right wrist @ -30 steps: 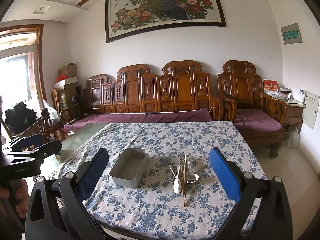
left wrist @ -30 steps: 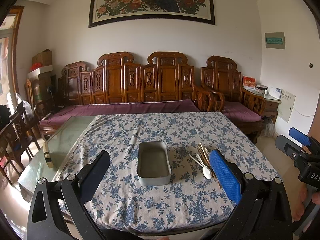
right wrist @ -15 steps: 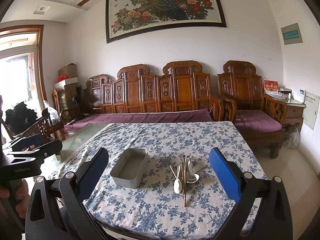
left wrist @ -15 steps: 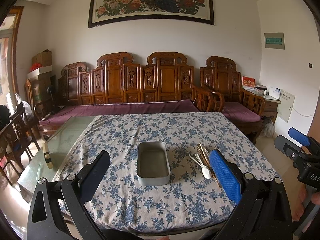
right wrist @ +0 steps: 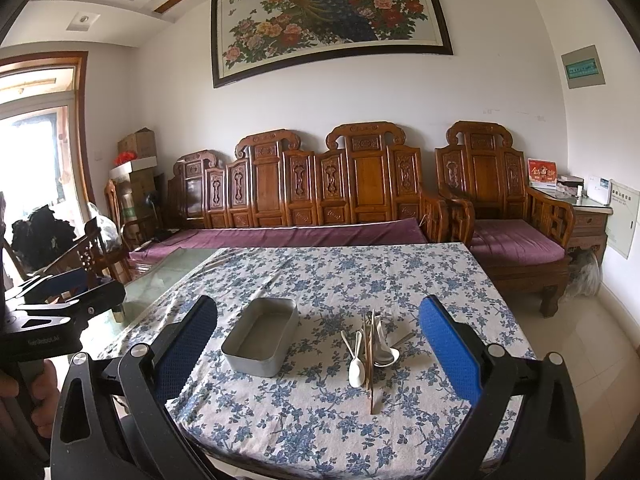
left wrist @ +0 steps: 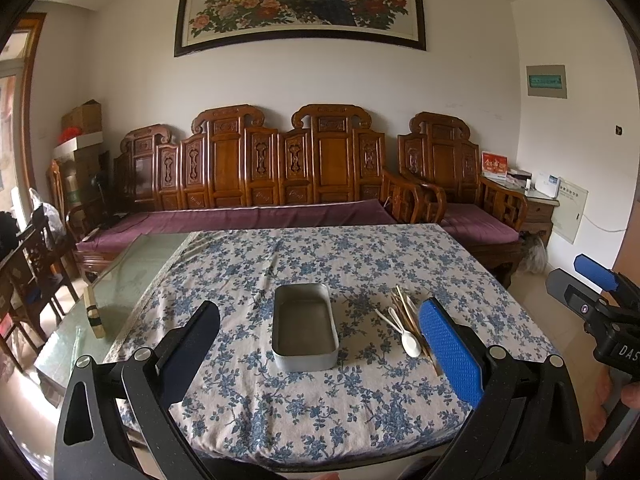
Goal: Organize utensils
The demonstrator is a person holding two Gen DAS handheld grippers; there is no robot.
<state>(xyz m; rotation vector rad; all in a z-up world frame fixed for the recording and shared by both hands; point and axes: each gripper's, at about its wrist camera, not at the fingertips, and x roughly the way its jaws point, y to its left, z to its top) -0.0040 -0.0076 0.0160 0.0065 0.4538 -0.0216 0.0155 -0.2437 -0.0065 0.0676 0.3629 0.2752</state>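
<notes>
A grey metal tray (left wrist: 305,326) (right wrist: 261,335) sits empty near the middle of the flowered tablecloth (left wrist: 320,408). To its right lies a pile of utensils: white spoons (left wrist: 409,342) (right wrist: 356,368) and wooden chopsticks (left wrist: 408,314) (right wrist: 372,360). My left gripper (left wrist: 320,340) is held open above the near table edge, facing the tray, nothing between its fingers. My right gripper (right wrist: 318,338) is also open and empty, held back from the table, with the pile ahead of it. Each gripper shows at the side of the other's view: the right gripper (left wrist: 600,300), the left gripper (right wrist: 60,300).
A carved wooden bench with purple cushions (left wrist: 240,216) runs behind the table, an armchair (right wrist: 508,216) at its right. Bare glass tabletop (left wrist: 120,280) shows left of the cloth, with a small wooden block (left wrist: 94,314) on it. Wooden chairs (left wrist: 28,264) stand at the left.
</notes>
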